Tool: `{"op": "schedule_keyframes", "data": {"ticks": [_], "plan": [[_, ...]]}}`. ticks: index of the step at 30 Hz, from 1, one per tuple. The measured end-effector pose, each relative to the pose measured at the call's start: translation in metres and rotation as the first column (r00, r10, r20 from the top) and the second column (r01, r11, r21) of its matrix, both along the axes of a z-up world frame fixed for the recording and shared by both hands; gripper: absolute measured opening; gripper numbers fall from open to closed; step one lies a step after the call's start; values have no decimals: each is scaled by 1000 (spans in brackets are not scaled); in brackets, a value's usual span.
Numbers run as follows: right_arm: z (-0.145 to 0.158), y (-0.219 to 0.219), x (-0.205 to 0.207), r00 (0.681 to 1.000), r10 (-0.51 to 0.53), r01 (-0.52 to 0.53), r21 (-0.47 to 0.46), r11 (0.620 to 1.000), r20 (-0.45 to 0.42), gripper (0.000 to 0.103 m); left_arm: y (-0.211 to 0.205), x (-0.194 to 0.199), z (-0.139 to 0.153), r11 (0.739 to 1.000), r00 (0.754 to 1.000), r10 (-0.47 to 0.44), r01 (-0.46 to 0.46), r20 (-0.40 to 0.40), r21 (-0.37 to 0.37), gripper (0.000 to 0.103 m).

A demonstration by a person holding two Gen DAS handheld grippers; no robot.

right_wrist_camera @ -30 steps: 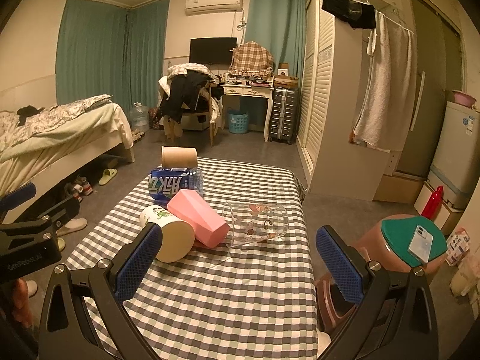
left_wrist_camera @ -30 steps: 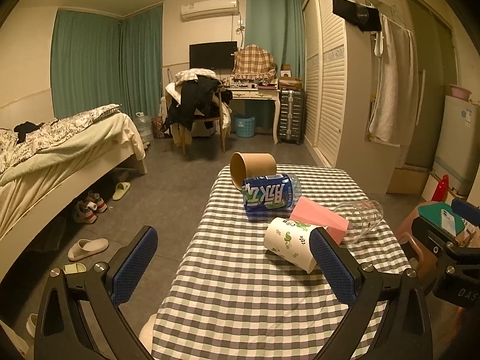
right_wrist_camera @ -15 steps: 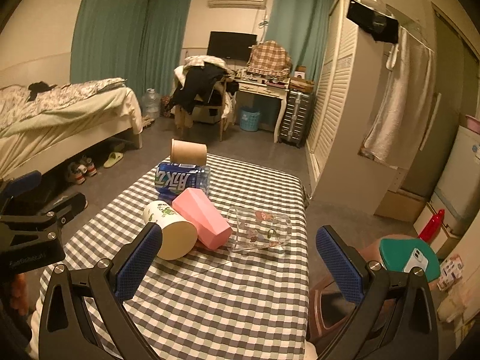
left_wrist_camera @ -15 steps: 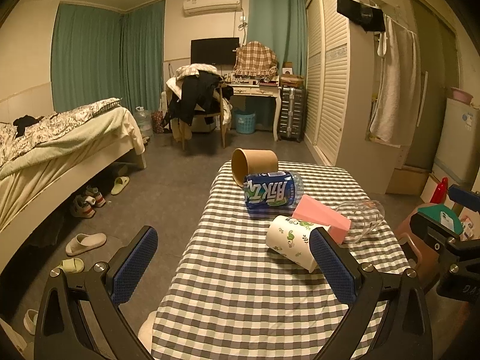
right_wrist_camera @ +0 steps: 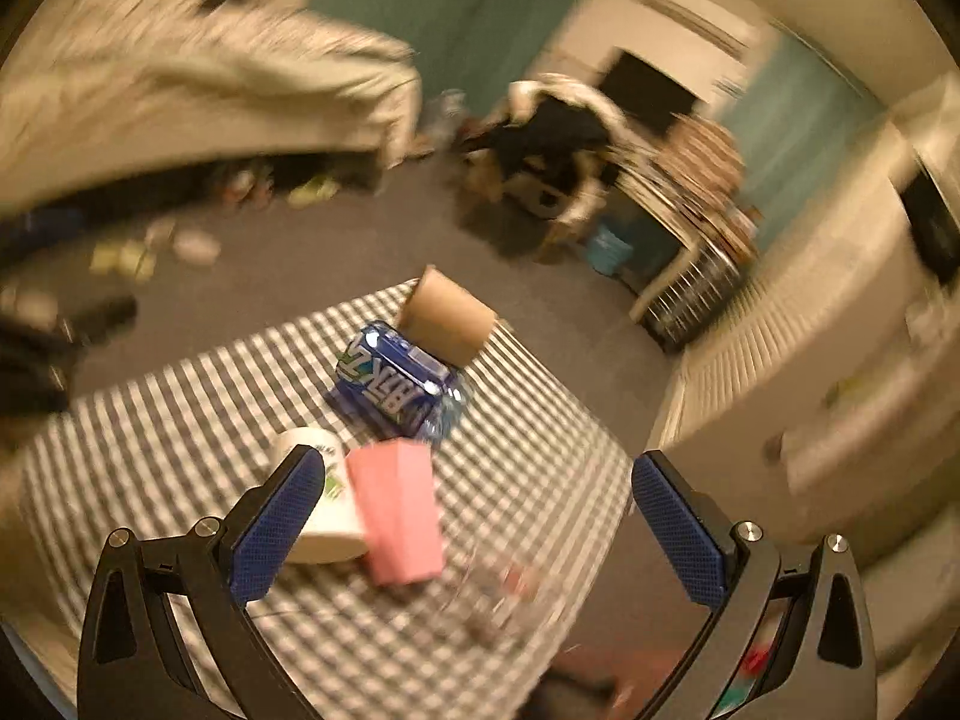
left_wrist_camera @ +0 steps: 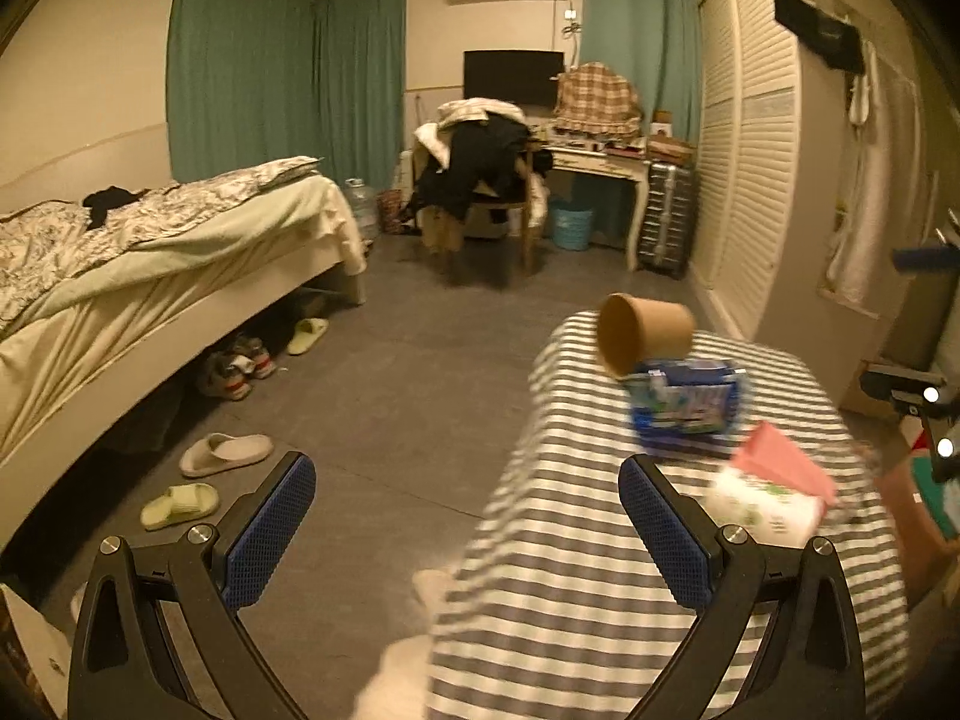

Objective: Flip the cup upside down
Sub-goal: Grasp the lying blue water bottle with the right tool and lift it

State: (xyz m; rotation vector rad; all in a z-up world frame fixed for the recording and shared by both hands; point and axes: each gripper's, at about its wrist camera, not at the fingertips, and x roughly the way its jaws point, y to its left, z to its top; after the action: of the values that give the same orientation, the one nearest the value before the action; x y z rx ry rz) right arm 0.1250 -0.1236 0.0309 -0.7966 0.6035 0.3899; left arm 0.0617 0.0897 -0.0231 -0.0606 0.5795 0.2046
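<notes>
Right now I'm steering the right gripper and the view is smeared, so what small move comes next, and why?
Probably steady the open right gripper and ease it down toward the pink cup, which lies on its side on the checked table, nearest between the fingers. Nothing is gripped.

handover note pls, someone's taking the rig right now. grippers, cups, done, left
Left gripper: open, empty, aimed at the floor beside the table.
Right gripper: open, empty, above the cups.
All on their sides on the table: brown cup, blue bottle, white cup, pink cup, touching in a row. A clear cup is too blurred to judge.
Done: nothing flipped.
Left: grasp a cup and set it mouth down.
</notes>
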Motion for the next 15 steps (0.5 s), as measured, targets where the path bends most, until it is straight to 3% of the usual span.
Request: {"op": "schedule_keyframes", "data": {"ticks": [3,6,15], "plan": [[-20,26,31,992,108,-118,-155,981,-72,103,13,12,-11,1000,1000,12,-12,-24,1,103],[-45,46,60,977,152,-186,-242,952,-153,102,25,26,-23,1000,998,27,-27,-50,-4,103],[-129,75,133,914,156,-288,-329,899,-373,102,44,62,-54,998,992,61,-61,-112,0,103]]}}
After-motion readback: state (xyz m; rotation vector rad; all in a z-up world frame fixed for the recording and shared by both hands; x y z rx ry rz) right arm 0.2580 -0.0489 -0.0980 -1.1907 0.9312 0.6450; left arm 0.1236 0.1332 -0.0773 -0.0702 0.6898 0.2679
